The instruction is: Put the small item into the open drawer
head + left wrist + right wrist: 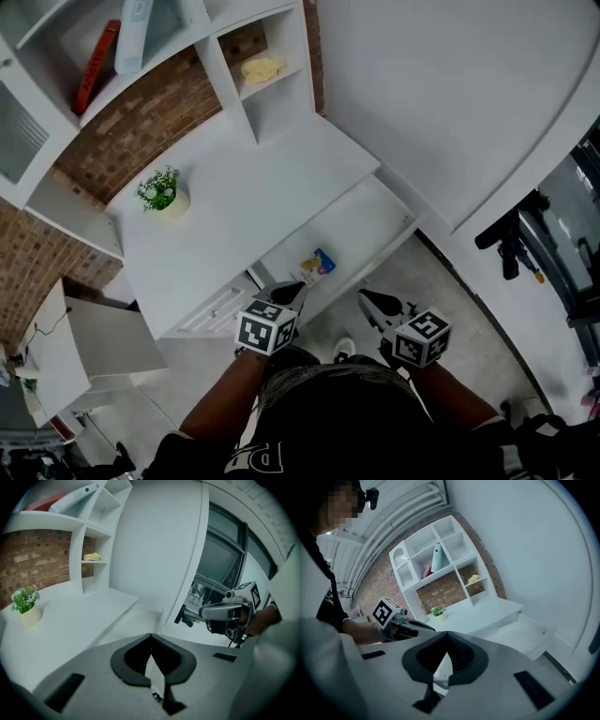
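the small packet (317, 265) is seen lying in the open drawer (367, 225), its print too small to read. the left tongs (300, 287) and right tongs (365, 297) are pressed together, empty, the drawer's near edge partly covered.

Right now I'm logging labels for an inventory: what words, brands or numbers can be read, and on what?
Nothing reads clearly.
Packet in drawer: print too small.
Red book: spine blurred.
Shirt: large white letters, cut off, unreadable.
Marker cubes: square patterns, no words.
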Available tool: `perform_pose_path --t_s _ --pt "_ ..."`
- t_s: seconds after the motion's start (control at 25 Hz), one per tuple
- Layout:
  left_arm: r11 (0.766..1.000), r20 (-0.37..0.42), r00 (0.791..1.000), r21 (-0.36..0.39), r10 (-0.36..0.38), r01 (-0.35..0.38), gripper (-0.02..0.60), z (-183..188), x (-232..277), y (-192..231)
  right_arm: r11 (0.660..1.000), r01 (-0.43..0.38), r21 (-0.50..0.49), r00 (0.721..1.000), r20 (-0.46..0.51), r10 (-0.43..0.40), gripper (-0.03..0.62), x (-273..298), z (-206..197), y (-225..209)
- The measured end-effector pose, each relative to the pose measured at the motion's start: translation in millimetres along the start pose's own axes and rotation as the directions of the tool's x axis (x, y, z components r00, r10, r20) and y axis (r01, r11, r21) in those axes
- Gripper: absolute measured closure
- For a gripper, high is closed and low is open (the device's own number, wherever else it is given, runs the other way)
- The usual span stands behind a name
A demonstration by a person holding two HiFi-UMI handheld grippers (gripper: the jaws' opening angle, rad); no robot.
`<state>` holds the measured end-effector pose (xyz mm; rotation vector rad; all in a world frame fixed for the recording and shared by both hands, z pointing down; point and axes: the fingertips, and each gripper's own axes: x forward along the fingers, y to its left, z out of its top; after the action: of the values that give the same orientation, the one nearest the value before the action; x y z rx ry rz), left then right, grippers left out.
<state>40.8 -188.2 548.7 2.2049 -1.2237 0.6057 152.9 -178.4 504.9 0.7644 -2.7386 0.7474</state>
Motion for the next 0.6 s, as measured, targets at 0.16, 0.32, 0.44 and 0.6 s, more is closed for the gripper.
perform_pose_path --t_s 0.16,0.32,0.44,0.6 --pt "1.0 0.042 0.999 -0.004 -0.013 0.013 0.565 -4.9 -25.8 -1.0 1.0 -0.021 -0.016 1.0 -0.003 0.021 0.589 6.8 -0.9 19.1" --pt "0.999 0.091 0.996 -0.038 -0.024 0.028 0.565 -10.4 -49.0 7.3 1.0 -0.021 -0.011 0.999 -0.033 0.021 0.589 16.6 -10.7 38.2" --pt "0.999 0.125 0.992 -0.017 -0.032 0.034 0.565 -13.1 -75.7 13.4 1.0 -0.001 -0.024 0.999 -0.046 0.0 0.589 27.6 -19.1 56.3" --pt "0.999 0.122 0.992 -0.012 -0.041 0.043 0.563 -31.2 -114.3 29.5 1.0 0.028 -0.008 0.999 -0.039 -0.028 0.589 47.5 -29.5 94.4"
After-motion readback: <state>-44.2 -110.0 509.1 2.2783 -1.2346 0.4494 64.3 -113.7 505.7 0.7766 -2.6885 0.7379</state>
